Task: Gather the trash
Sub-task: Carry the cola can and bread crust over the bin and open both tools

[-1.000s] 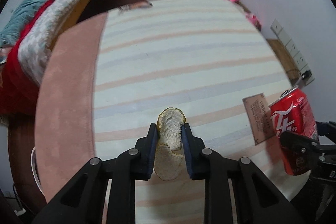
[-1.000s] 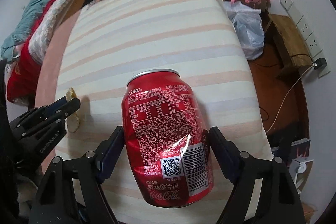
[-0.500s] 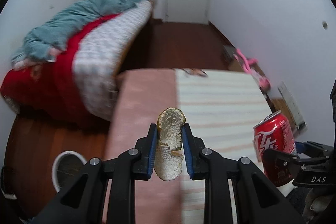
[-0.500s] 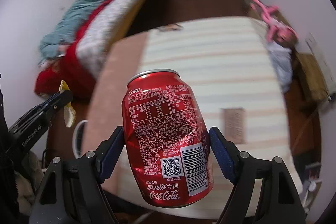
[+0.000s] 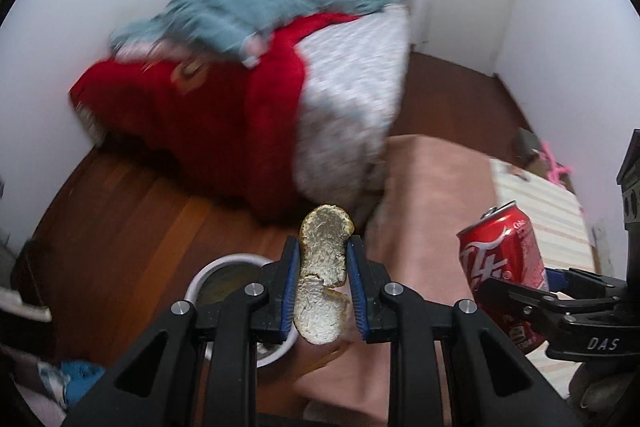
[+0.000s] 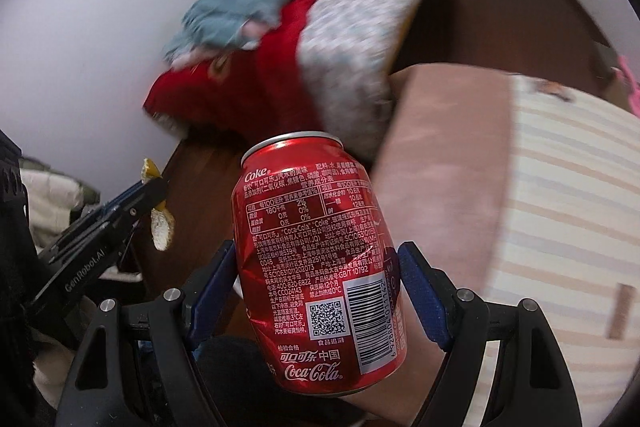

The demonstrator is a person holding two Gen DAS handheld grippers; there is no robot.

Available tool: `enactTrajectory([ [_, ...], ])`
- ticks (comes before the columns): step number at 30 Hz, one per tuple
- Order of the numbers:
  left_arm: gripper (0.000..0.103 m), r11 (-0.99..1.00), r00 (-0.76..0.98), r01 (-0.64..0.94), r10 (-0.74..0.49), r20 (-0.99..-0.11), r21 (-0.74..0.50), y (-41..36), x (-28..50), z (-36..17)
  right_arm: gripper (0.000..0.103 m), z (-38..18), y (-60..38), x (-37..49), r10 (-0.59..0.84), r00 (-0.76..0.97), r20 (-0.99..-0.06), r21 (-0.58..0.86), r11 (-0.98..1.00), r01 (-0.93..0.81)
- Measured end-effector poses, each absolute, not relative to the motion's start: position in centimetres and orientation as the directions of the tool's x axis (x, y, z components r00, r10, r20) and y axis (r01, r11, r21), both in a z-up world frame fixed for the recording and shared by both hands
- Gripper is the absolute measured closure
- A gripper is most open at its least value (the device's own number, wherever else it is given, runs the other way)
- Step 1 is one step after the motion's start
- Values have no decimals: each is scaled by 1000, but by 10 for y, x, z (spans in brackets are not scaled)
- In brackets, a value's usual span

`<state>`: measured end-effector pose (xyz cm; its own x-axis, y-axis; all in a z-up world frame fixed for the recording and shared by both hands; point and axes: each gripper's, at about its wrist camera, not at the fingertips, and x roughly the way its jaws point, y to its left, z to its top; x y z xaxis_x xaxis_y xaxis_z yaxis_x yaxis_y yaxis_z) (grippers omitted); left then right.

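My left gripper (image 5: 323,279) is shut on a piece of pale fruit peel (image 5: 323,267) and holds it in the air, above and just right of a white bin (image 5: 224,279) on the wooden floor. My right gripper (image 6: 316,291) is shut on a dented red Coca-Cola can (image 6: 316,255), also held in the air. The can shows at the right of the left wrist view (image 5: 500,259). The left gripper (image 6: 154,201) with the peel (image 6: 162,225) shows at the left of the right wrist view.
A table with a pink cloth (image 5: 432,195) and a striped cloth (image 6: 568,195) lies to the right. A bed with red and teal blankets (image 5: 224,83) stands behind. Dark wooden floor (image 5: 132,211) lies below. Blue fabric (image 5: 80,379) sits at lower left.
Both grippers have swung left, off the striped table toward the floor beside the bed. The white bin has come closer under the left gripper. Both holds are unchanged.
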<state>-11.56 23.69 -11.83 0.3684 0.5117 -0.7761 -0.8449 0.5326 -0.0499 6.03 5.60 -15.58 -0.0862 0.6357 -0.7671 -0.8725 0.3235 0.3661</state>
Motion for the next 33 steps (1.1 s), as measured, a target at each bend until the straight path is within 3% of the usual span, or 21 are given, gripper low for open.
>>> enactTrajectory([
  [9,83,319,294,-926,277,-915,-201,342,-204,-233,21,-257,205,-25,461,-218,-860,362,252,-897],
  [15,79,184,337,-931,98,-936,-316,384,-234,-308,21,-343,274,-48,317,-251,-914,342,273,-899],
  [16,75,173,325,-936,95,-941,-306,386,-235,-313,21,-356,283,-50,295,-252,-922,336,282,-899],
  [20,16,133,288,-952,94,-953,-275,392,-240,-329,21,-392,311,-50,249,-265,-932,333,292,-897],
  [21,9,132,278,-955,97,-956,-265,392,-241,-331,20,-398,314,-50,239,-276,-931,339,288,-895],
  [24,4,135,234,-966,101,-967,-220,390,-249,-330,20,-417,331,-52,202,-284,-937,335,296,-895],
  [28,4,142,162,-980,138,-977,-143,379,-262,-322,1,-425,334,-54,199,-258,-945,308,290,-906],
  [33,4,131,88,-989,188,-978,-64,352,-275,-310,0,-410,315,-58,192,-190,-963,238,271,-933],
])
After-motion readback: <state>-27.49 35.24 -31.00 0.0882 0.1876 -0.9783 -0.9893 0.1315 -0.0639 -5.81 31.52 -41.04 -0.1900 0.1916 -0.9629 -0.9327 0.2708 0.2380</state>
